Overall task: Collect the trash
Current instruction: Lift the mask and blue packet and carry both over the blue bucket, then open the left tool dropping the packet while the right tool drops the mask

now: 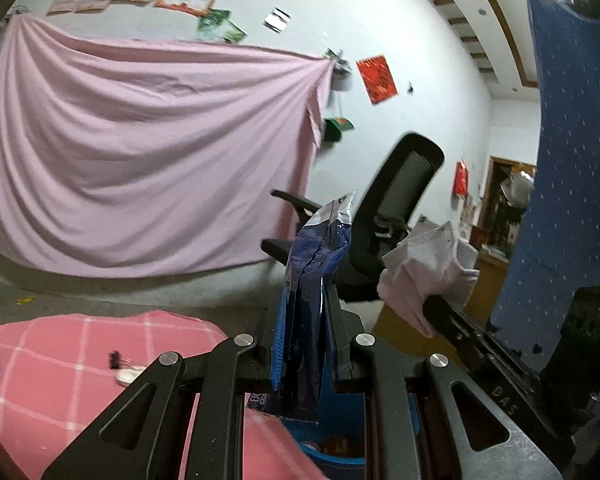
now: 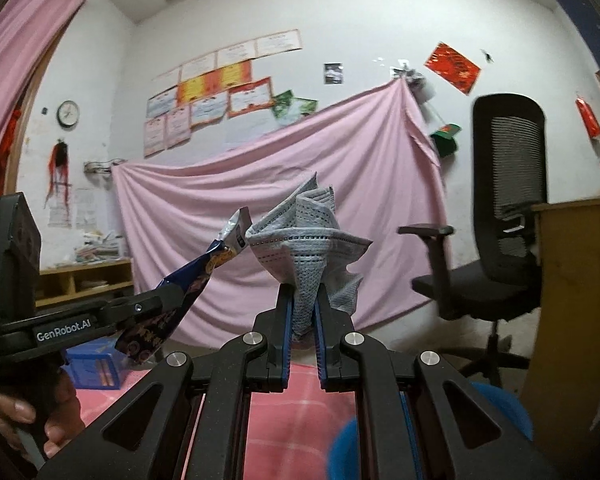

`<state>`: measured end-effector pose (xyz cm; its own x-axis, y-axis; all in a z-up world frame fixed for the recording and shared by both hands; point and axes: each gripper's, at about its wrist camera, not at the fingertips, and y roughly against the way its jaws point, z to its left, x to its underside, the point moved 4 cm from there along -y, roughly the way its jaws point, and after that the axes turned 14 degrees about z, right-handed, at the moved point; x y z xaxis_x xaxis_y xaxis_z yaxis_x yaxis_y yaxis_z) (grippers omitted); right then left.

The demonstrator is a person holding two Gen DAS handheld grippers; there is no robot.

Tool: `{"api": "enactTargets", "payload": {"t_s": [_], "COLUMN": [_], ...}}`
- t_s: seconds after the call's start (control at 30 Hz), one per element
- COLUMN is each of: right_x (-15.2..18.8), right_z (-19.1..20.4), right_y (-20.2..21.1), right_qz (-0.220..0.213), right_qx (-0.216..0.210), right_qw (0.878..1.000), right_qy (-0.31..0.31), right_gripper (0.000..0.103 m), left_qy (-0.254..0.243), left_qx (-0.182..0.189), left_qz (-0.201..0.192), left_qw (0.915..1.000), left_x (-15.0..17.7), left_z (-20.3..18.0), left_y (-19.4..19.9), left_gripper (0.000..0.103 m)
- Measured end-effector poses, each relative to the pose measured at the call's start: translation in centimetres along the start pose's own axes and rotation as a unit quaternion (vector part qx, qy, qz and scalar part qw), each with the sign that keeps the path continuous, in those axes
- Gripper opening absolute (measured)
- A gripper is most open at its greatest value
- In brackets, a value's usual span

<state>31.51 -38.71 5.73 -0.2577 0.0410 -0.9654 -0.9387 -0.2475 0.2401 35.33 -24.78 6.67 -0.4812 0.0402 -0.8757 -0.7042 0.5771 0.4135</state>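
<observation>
Both grippers are loaded and held up in the air, side by side, over the pink checked cloth (image 1: 60, 344).

The left gripper (image 1: 306, 320) has its fingers pinched tight on a blue foil snack wrapper (image 1: 320, 256). The wrapper's long axis runs roughly vertical in the left wrist view: silver torn end up, printed tail hanging below the pads. Seen from the right wrist view it sticks out past the fingertips and slants up toward the other gripper's load.

The right gripper (image 2: 304, 312) is clamped on a crumpled face mask (image 2: 308, 240). The mask is bunched above the fingertips with no clear long axis, just a wad with a pleated corner pointing up.

Key relation: a blue bin (image 1: 328, 436) shows low in the left wrist view, directly under the left fingers and behind the linkage, so the wrapper's tail already points down at it. A blue rim also shows at the bottom of the right wrist view (probably the same bin, blurred, cannot confirm).

Judgement: the left hand is nearer the drop, so it likely releases first. The mask then needs carrying across. Nothing else blocks the path.
</observation>
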Motion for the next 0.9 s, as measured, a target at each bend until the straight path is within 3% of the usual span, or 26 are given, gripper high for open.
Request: {"api": "enactTargets", "payload": {"t_s": [0.4,0.9], "right_x": [3.0,5.8], "right_z": [-7.5,-11.3], "right_y": [-1.7,-3.9], "right_qz": [0.087,0.17], "right_qx": [0.038,0.038], "right_qw": [0.992,0.97], "right_qy": [-0.088,-0.167], "right_gripper": [0.01,0.011], "left_qy": [0.001,-0.015], "left_qx": [0.003,-0.025], "left_qz": [0.106,0.201], "left_qw": [0.9944,0.9792], "left_x": [1.7,3.6], "left_z": [-3.2,-3.2], "left_y": [-7.2,-12.2], "left_gripper": [0.014,0.015]}}
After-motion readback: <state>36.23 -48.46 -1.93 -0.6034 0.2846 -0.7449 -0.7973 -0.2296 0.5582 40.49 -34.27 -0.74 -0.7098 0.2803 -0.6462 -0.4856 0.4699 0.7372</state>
